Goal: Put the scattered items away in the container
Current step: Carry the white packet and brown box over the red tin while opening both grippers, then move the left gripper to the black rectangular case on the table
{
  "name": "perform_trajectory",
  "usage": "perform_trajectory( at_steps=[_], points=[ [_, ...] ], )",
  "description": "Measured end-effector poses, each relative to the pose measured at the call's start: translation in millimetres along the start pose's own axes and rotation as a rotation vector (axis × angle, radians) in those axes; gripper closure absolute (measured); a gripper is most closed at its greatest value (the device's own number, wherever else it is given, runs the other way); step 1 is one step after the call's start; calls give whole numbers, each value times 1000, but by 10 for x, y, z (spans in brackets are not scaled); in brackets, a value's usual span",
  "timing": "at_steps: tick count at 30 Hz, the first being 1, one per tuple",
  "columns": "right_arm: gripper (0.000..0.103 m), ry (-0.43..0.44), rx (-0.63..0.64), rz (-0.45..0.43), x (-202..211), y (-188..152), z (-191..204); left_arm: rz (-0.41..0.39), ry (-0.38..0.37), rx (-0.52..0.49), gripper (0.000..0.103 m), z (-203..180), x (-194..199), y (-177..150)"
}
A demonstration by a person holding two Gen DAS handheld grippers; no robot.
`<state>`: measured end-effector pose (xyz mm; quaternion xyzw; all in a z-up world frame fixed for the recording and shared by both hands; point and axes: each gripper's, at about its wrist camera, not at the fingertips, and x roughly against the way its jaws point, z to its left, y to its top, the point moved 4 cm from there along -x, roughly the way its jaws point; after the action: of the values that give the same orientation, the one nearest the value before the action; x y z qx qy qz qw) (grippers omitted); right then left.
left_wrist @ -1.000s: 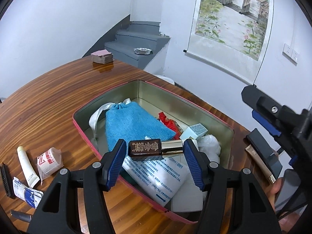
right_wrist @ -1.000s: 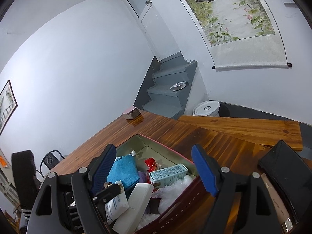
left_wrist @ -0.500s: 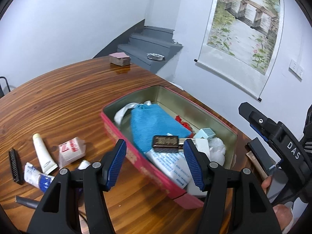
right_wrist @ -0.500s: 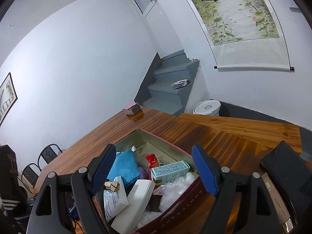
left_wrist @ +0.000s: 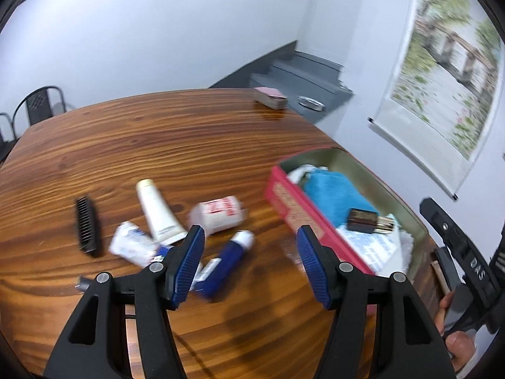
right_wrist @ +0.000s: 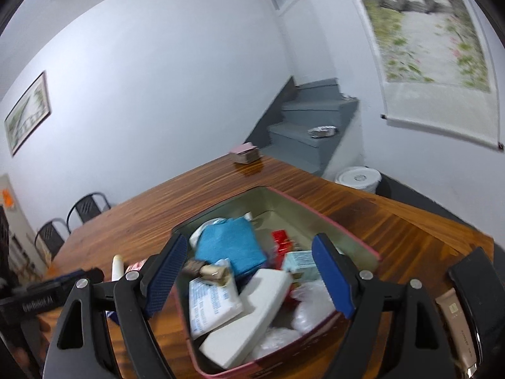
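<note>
Blue-padded, the left gripper [left_wrist: 251,260] hung with its jaws parted and nothing between them, above the wooden table [left_wrist: 157,145]. Just beyond its left pad lay a dark blue bottle [left_wrist: 225,265] with a white cap, and beside that a crumpled blue-and-white sachet [left_wrist: 134,248]. A cream tube [left_wrist: 157,213], a white packet with red print [left_wrist: 217,213] and a black comb [left_wrist: 86,227] lay scattered a little farther out, all still on the tabletop.

To the right of these stood the red tin [left_wrist: 296,211], open-topped. A blue cloth pouch [left_wrist: 336,197] sat inside, with a small brown bottle with a gold cap [left_wrist: 367,221] lying on a white printed leaflet [left_wrist: 369,244].

The right gripper [right_wrist: 249,276] was also spread wide and empty, poised over the near end of the tin. Through its jaws showed a white flat box [right_wrist: 249,312], a pale blue carton [right_wrist: 300,263], a red wrapper [right_wrist: 281,244] and clear plastic wrap [right_wrist: 311,308]. A beige tube [right_wrist: 457,325] lay outside on the right, next to a black object too cropped to identify.
</note>
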<state>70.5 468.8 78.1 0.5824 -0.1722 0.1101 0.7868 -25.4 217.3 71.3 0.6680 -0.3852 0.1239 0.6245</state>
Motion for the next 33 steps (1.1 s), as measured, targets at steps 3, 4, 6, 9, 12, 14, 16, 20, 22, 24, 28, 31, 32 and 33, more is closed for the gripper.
perform_trajectory(
  at_steps=[3,4,6,9,12,14,16,20,22,24,28,31,32,33],
  points=[
    [18,26,63,-10,26,-56,166,-2,24,24,39,216,59,-34],
    [18,34,79,-11,23,-69,209,0,38,33,39,299,73,-54],
    [18,47,113,-8,19,-110,303,5,59,51,38,424,85,-95],
    [18,58,136,1,10,-169,403,11,84,89,32,629,93,-166],
    [18,68,143,11,3,-225,471,22,96,112,32,786,73,-221],
    [18,79,147,17,11,-264,538,34,108,129,32,889,41,-248],
    [18,90,166,21,13,-300,648,44,118,145,32,972,16,-271],
    [14,129,216,47,0,-404,864,56,119,144,32,1102,-37,-335],
    [13,148,237,59,-10,-453,949,58,128,138,31,1162,-53,-361],
    [12,166,256,66,-11,-498,1023,62,136,158,32,1258,-59,-376],
    [11,188,283,71,-11,-544,1113,77,127,235,31,1419,-88,-420],
    [10,192,305,64,10,-576,1167,98,135,265,31,1450,-136,-467],
    [8,194,312,63,12,-580,1187,103,142,275,31,1447,-151,-482],
    [7,196,317,62,13,-585,1197,107,150,286,31,1446,-162,-498]
  ],
)
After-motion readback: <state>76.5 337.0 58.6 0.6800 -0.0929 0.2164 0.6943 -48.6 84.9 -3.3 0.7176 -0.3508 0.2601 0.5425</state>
